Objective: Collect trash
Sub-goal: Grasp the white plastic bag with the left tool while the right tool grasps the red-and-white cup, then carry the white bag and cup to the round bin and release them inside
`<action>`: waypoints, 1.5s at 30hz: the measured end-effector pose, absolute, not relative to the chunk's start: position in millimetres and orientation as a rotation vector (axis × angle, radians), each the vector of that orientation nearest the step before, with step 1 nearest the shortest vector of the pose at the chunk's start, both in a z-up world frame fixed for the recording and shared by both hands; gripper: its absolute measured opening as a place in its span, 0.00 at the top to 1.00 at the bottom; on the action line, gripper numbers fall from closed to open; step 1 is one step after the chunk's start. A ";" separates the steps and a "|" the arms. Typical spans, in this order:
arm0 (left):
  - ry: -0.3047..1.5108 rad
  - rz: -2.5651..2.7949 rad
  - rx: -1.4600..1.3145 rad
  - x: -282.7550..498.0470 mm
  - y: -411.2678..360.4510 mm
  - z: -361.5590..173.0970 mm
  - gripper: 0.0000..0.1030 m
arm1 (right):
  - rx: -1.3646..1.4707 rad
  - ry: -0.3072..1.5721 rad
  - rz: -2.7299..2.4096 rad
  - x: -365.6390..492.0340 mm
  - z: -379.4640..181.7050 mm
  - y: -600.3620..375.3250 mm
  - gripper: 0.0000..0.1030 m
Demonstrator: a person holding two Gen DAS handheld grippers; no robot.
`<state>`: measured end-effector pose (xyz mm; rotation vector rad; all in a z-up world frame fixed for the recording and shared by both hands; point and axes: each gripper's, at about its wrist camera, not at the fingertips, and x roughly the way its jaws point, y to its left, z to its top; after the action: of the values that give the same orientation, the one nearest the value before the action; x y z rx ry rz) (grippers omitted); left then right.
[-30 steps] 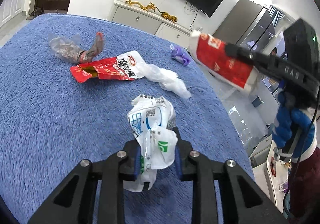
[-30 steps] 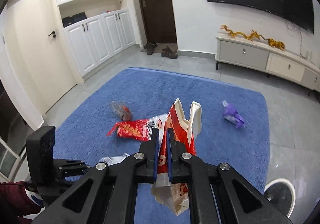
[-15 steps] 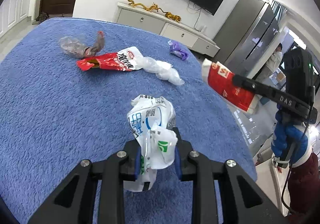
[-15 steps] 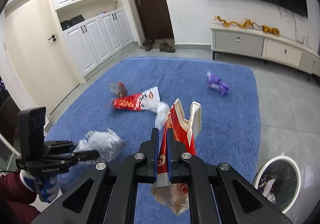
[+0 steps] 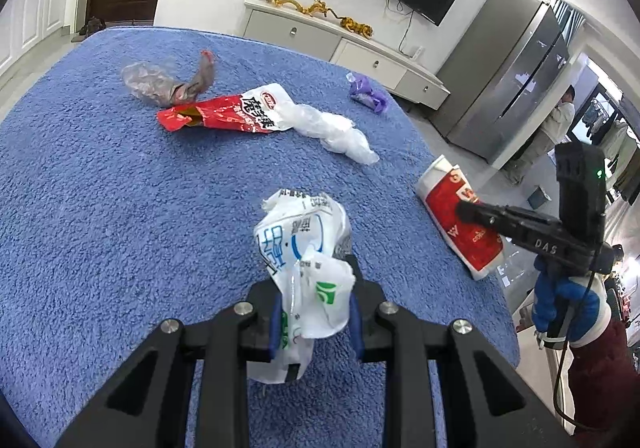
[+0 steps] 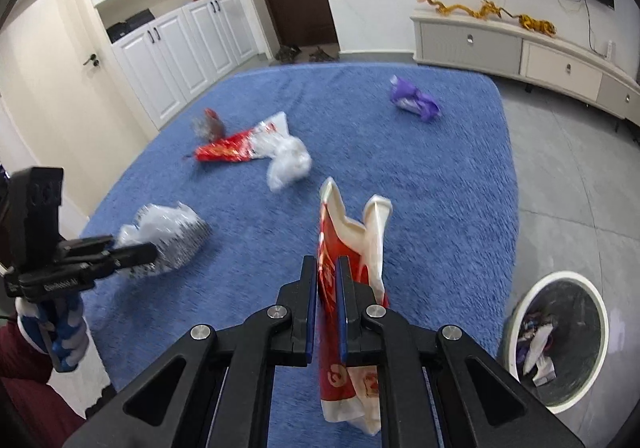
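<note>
My left gripper (image 5: pixel 314 308) is shut on a crumpled white plastic bag (image 5: pixel 304 248) with blue and green print, held above the blue rug (image 5: pixel 100 207); it also shows in the right wrist view (image 6: pixel 164 236). My right gripper (image 6: pixel 328 288) is shut on a red and white carton (image 6: pixel 348 248), seen too in the left wrist view (image 5: pixel 460 215). On the rug lie a red snack wrapper (image 5: pixel 224 115), a clear white bag (image 5: pixel 332 131), a crumpled clear wrapper (image 5: pixel 160 79) and a purple wrapper (image 6: pixel 414 99).
A round white trash bin (image 6: pixel 560 336) holding some trash stands on the grey floor right of the rug. A low white cabinet (image 6: pixel 520 47) lines the far wall. A steel fridge (image 5: pixel 512 79) and a standing person (image 5: pixel 552 127) are at right.
My right gripper with the carton has moved lower and toward the rug's right edge, so the trash bin now shows larger. My left gripper still holds the white bag.
</note>
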<state>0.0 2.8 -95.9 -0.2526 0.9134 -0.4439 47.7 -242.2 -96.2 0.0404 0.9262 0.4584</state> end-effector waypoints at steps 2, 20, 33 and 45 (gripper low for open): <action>0.919 -0.443 -0.248 2.8 -0.7 -96.9 0.76 | 0.038 0.950 0.457 49.3 -103.7 -245.5 0.87; 0.909 -0.658 -0.106 47.9 -131.8 -49.3 0.76 | 0.274 0.766 0.339 30.8 -94.5 -367.1 0.91; 1.041 -0.892 0.039 113.5 -371.1 -87.0 0.74 | 0.450 0.836 -0.041 29.9 -153.6 -538.1 0.88; 1.100 -0.914 0.036 138.5 -432.7 -119.7 0.47 | 0.506 0.893 -0.133 44.0 -197.3 -581.7 0.67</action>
<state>138.5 -432.7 -119.7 0.0361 1.0996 -0.9141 44.0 -581.7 -197.3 0.5062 0.8926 -0.1328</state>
